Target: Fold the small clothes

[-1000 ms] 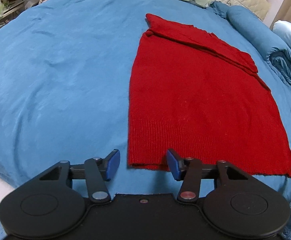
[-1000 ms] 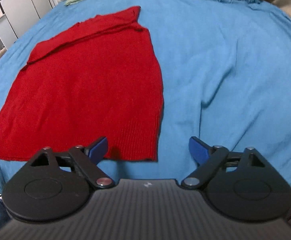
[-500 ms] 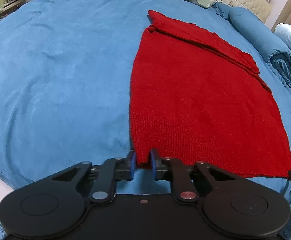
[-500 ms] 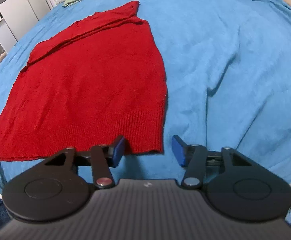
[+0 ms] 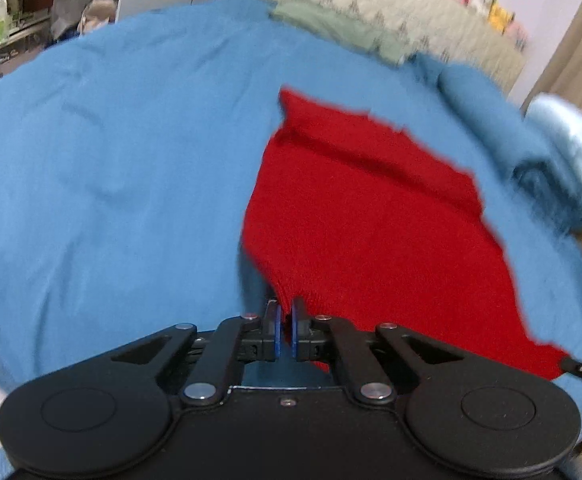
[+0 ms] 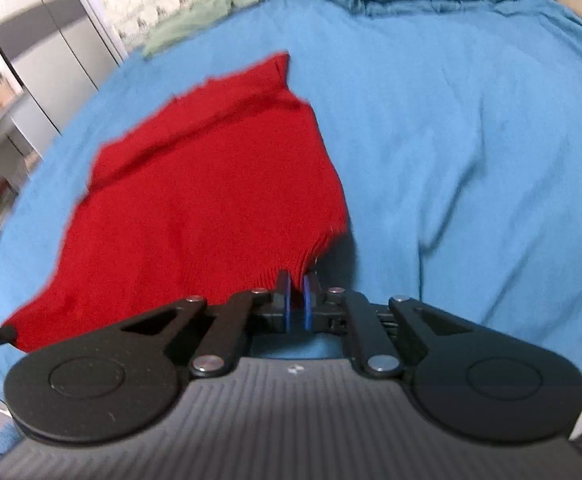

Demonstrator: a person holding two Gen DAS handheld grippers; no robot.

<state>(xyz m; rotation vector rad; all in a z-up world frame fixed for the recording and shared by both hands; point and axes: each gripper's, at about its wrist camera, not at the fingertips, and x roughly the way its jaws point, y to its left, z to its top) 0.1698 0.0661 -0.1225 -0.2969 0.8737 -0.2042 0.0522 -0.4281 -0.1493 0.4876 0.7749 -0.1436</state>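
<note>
A red knit sweater (image 5: 371,224) lies on the blue bed cover, sleeves folded in at its far end. My left gripper (image 5: 286,322) is shut on the near left corner of its ribbed hem and holds it lifted off the bed. In the right wrist view the sweater (image 6: 203,200) fills the left half. My right gripper (image 6: 297,298) is shut on the near right hem corner, also lifted. The other gripper's tip shows at each view's edge.
The blue bed cover (image 5: 111,160) spreads wide around the sweater. A rolled blue duvet (image 5: 531,160) lies at the far right, a green cloth (image 5: 331,28) by the headboard. Cabinets (image 6: 43,52) stand left of the bed.
Both grippers closed on the hem corners, the left first, then the right. Both have now lifted the hem off the bed and moved forward.
</note>
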